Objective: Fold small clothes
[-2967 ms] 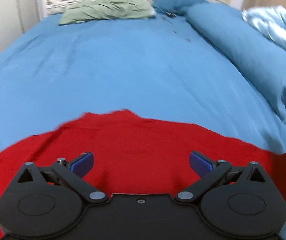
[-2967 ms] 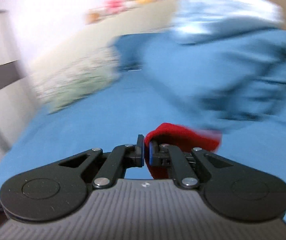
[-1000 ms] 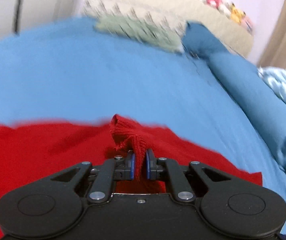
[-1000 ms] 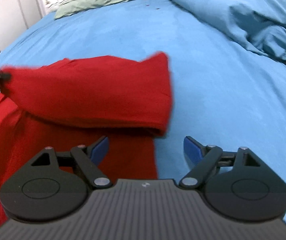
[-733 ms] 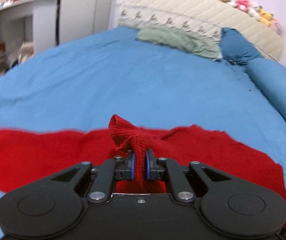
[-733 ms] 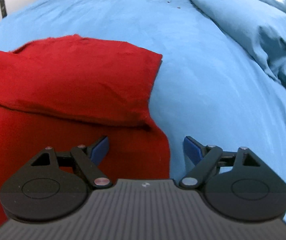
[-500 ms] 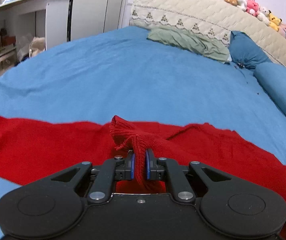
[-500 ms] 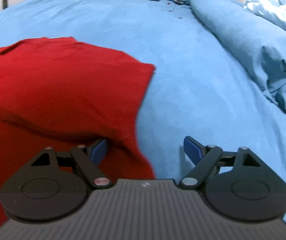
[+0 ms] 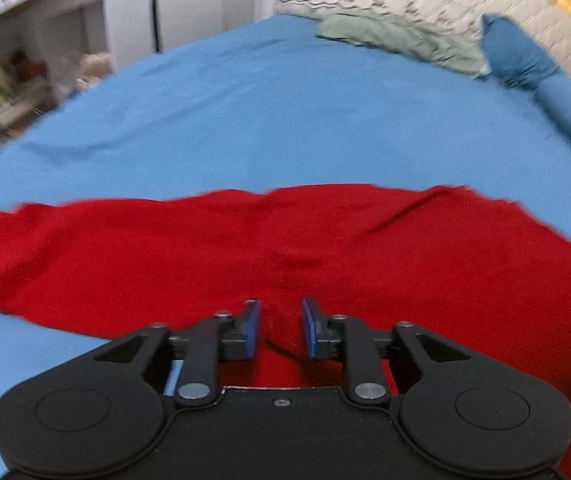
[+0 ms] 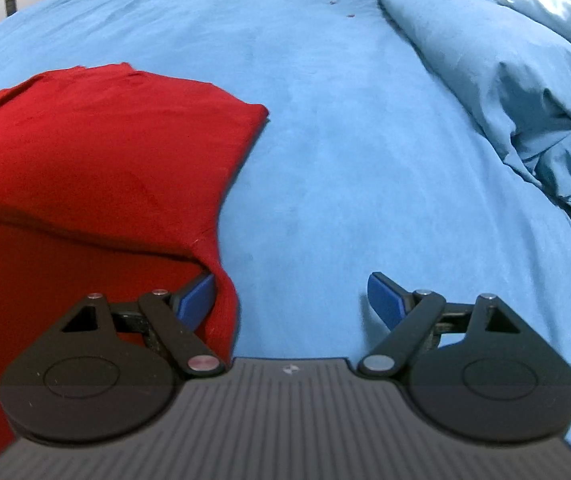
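Left wrist, blue bedsheet point(image 9: 285, 120), white shelving point(image 9: 45, 40)

Garment point(image 9: 285, 256) flat on bed point(image 9: 285, 120) — pillows point(image 9: 397, 38) behind.

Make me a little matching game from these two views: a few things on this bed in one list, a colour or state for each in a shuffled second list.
Things:
1. garment
2. duvet
3. left gripper
4. right gripper

States:
A. jaws spread wide over bare sheet
B. red, folded over itself
C. blue, bunched at the bed's side
D. jaws opening, a narrow gap above red cloth

Pairs: 1-B, 2-C, 3-D, 4-A
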Demonstrator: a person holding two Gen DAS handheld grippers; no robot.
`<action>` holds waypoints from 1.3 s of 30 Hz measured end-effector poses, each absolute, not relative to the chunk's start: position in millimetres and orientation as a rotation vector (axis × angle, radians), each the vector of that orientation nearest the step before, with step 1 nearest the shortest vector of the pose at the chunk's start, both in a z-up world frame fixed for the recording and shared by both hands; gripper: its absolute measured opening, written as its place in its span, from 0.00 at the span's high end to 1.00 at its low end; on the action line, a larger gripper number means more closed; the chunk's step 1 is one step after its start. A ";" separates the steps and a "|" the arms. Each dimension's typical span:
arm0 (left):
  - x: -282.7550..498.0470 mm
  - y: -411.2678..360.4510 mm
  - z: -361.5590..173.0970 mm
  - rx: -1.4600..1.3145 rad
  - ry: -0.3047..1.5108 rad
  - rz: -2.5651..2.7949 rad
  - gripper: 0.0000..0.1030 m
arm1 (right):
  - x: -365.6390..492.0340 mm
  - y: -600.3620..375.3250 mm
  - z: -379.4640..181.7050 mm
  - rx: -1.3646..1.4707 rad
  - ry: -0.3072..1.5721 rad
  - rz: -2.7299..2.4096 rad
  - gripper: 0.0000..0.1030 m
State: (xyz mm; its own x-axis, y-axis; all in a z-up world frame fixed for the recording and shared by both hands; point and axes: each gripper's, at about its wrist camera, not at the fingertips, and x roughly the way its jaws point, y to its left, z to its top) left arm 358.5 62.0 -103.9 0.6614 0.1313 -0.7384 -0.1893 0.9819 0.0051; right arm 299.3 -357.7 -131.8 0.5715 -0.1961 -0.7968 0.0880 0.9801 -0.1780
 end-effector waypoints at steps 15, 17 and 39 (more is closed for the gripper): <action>377.9 23.4 -107.9 -0.054 0.818 -0.059 0.33 | 336.0 -314.0 -151.2 0.201 0.938 0.023 0.04; 379.3 24.6 -108.7 -0.052 0.827 -0.075 0.32 | 338.6 -316.3 -139.5 0.208 0.931 0.031 0.03; 350.5 63.2 -67.1 -0.119 0.834 -0.010 0.30 | 412.5 -272.5 -75.4 0.034 0.824 -0.008 0.02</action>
State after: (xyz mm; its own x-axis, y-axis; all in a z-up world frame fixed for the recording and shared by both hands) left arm 350.5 63.2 -67.1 0.6725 -0.0558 -0.7380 -0.0374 0.9933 -0.1092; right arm 412.5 -272.5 -75.4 0.6793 0.0060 -0.7338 0.0205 0.9994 0.0272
